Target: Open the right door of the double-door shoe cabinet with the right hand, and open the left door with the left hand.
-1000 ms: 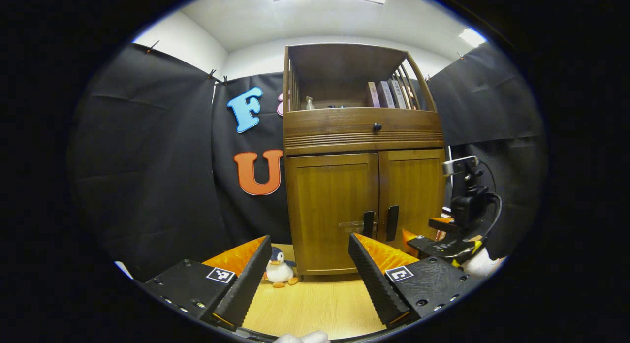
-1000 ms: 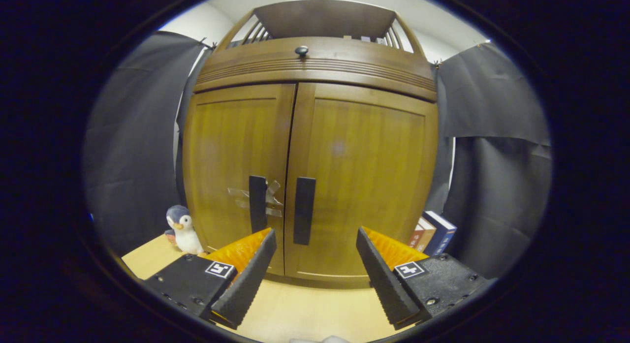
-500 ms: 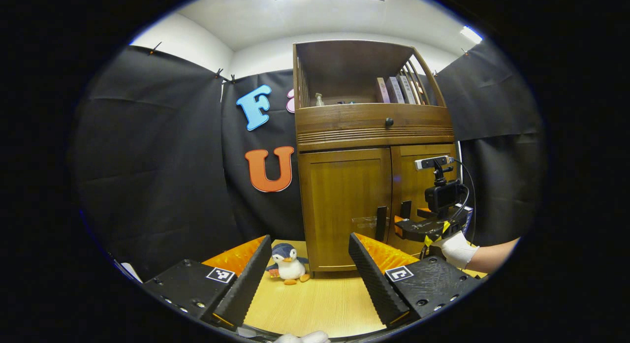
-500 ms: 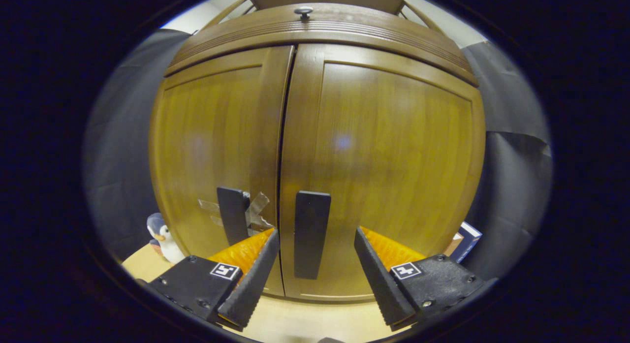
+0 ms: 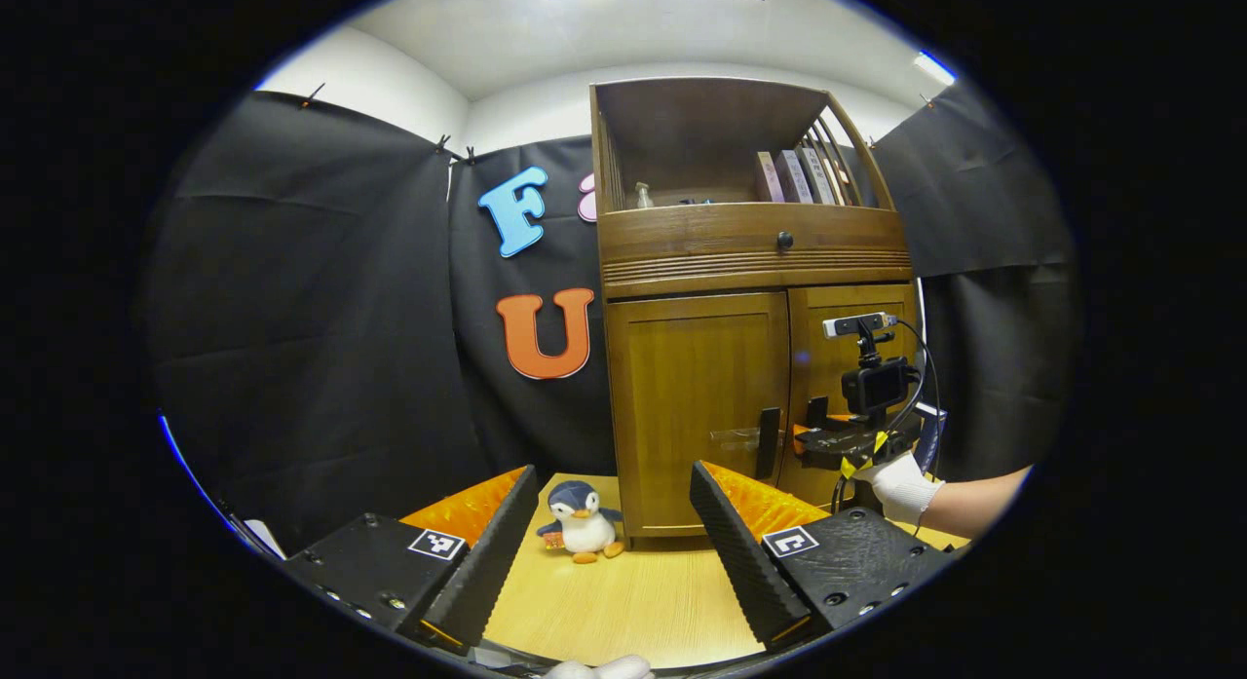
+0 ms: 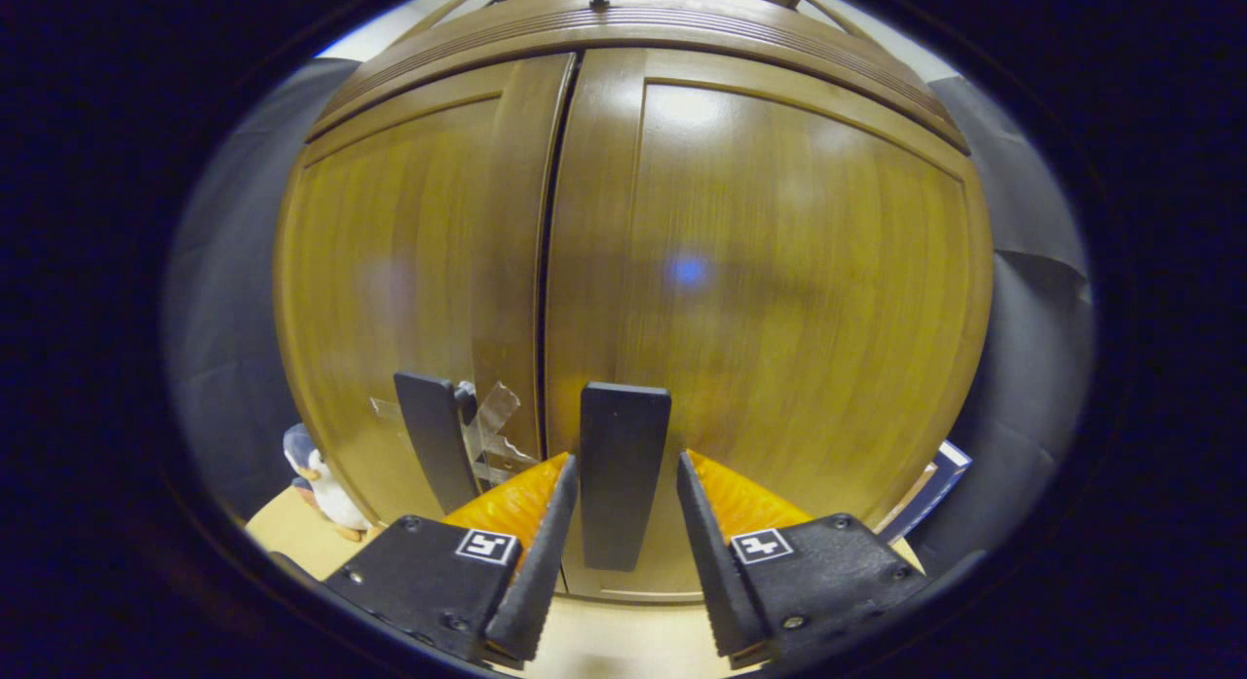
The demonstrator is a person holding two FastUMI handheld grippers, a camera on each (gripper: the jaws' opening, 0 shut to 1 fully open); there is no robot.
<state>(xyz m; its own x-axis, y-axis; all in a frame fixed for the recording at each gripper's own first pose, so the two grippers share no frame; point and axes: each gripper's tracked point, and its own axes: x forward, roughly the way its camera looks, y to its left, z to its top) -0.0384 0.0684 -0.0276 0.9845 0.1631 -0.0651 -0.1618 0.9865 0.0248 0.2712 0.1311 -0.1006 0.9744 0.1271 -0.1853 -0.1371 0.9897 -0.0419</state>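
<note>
Both cabinet (image 5: 750,299) doors are closed, and the right door's handle (image 6: 622,474) stands between the right gripper's (image 6: 618,552) fingers, which flank it closely, though contact with the handle can't be confirmed. Left door's handle (image 6: 435,452) sits just beside, with clear tape next to it. The left gripper (image 5: 614,552) hangs back over the table (image 5: 623,611), spread wide and holding nothing, a toy penguin (image 5: 582,521) by the cabinet's foot.
</note>
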